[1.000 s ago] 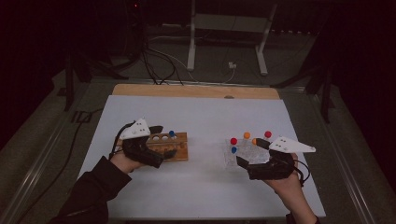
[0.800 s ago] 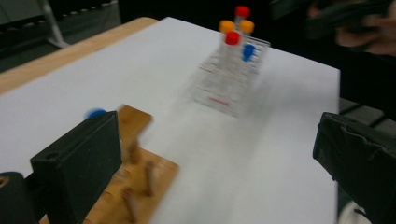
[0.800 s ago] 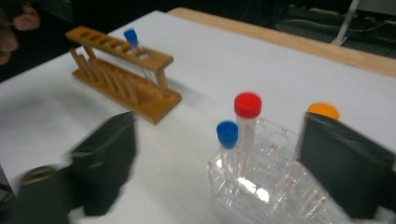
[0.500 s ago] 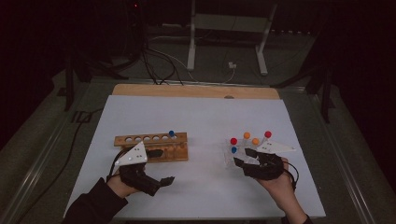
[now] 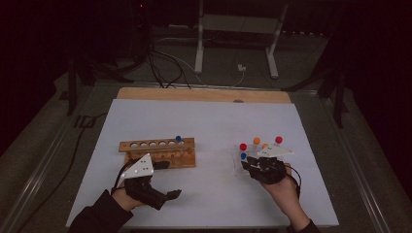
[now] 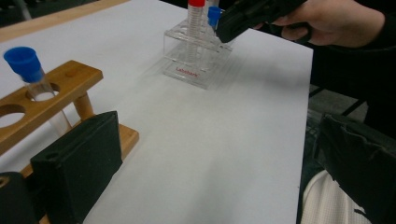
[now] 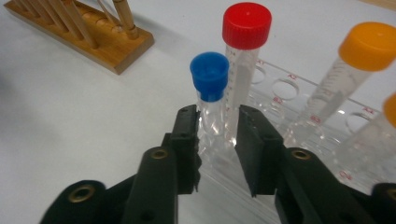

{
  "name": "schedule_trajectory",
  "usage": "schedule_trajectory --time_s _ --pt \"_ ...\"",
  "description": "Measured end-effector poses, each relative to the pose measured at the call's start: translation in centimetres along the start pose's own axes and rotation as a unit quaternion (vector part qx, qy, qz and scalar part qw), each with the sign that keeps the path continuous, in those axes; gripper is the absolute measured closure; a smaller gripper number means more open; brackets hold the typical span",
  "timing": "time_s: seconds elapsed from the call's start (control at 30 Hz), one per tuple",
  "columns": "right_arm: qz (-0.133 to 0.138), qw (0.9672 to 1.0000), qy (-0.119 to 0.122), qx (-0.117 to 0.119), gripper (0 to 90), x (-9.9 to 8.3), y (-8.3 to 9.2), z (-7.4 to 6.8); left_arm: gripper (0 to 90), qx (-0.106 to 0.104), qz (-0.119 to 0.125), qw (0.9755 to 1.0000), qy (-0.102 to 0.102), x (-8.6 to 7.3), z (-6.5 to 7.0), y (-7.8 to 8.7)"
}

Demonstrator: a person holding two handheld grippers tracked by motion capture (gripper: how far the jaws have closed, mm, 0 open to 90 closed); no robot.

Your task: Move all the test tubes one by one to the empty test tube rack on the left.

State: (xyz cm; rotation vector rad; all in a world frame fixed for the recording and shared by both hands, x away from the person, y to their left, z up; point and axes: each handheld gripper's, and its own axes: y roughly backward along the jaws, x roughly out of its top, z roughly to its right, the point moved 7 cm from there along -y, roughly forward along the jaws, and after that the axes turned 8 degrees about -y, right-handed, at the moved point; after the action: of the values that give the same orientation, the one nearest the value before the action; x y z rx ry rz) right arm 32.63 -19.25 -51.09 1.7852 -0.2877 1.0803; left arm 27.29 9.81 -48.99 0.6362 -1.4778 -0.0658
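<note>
A clear plastic rack [image 7: 289, 88] holds a red-capped tube [image 7: 246, 25], orange-capped tubes [image 7: 369, 44] and a blue-capped tube [image 7: 210, 74]. My right gripper [image 7: 217, 126] has just been closing its jaws, which now clasp the blue-capped tube below its cap. From above, the right gripper [image 5: 248, 162] sits at the clear rack's [image 5: 240, 162] near left corner. My left gripper [image 5: 167, 179] stands open with nothing in it, just in front of the wooden rack [image 5: 158, 153]. One blue-capped tube [image 5: 178, 139] stands in that rack's right end.
A white sheet [image 5: 214, 121] covers the table, with a wooden strip [image 5: 204, 94] along the far edge. Bare sheet lies between the two racks. Cables and a stand's metal legs [image 5: 233, 53] lie on the floor beyond the table.
My left hand has pulled back from the wooden rack toward the table's front edge. My right hand has dropped lower onto the clear rack's left corner.
</note>
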Motion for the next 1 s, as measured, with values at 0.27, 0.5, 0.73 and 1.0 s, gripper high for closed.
schedule_trajectory --time_s 0.27,0.5,0.73,1.0 --pt "-0.001 0.9999 0.016 -0.007 75.5 0.0 -0.6 -0.3 2.2 -0.002 -0.002 1.0 0.0 -0.2 -0.1 -0.1" --pt "0.007 0.9995 0.024 -0.021 77.2 0.0 -0.6 -0.4 2.2 -0.002 -0.003 1.0 0.002 -0.3 -0.1 -0.2" --pt "0.037 0.9986 0.03 -0.024 77.2 1.1 1.2 -0.8 2.2 0.001 0.0 1.0 0.003 -0.1 -0.3 0.1" --pt "0.09 0.9948 0.041 -0.023 77.2 3.1 4.9 -1.8 2.3 -0.001 0.001 1.0 0.002 0.3 -0.3 0.3"
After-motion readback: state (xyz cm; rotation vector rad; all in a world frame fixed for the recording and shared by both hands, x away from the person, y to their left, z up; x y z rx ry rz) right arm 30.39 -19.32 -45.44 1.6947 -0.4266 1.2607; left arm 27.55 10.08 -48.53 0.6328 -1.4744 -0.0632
